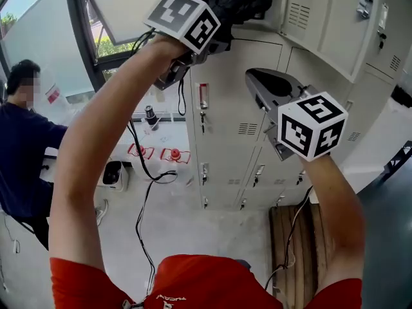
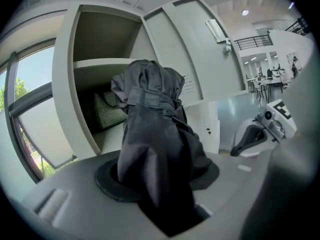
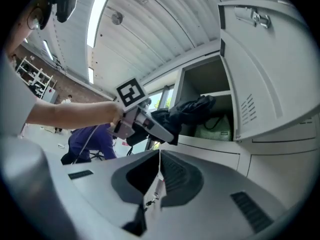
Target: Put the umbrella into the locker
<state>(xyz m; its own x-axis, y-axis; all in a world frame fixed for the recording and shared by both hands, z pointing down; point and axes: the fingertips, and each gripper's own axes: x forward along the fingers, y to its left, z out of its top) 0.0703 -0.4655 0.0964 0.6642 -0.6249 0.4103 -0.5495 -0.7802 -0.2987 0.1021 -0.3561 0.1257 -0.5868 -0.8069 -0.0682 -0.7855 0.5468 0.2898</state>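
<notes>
A black folded umbrella (image 2: 155, 134) sits between the jaws of my left gripper (image 2: 160, 181), which is shut on it. The left gripper (image 1: 215, 44) is raised in front of the open upper locker compartment (image 2: 100, 84), and the umbrella's (image 1: 238, 2) far end reaches its mouth. In the right gripper view the umbrella (image 3: 190, 109) hangs at the compartment (image 3: 210, 94) beside its swung-open door (image 3: 270, 79). A striped bag (image 2: 110, 111) lies inside on the lower shelf. My right gripper (image 3: 159, 169) is shut with nothing held, lower and to the right (image 1: 261, 85).
A bank of closed grey lockers (image 1: 238, 140) fills the wall below the open one. A person in a dark blue top (image 1: 19, 153) is at the left by the window. Black cables (image 1: 145, 192) trail over the floor, and a wooden pallet (image 1: 302, 250) lies at lower right.
</notes>
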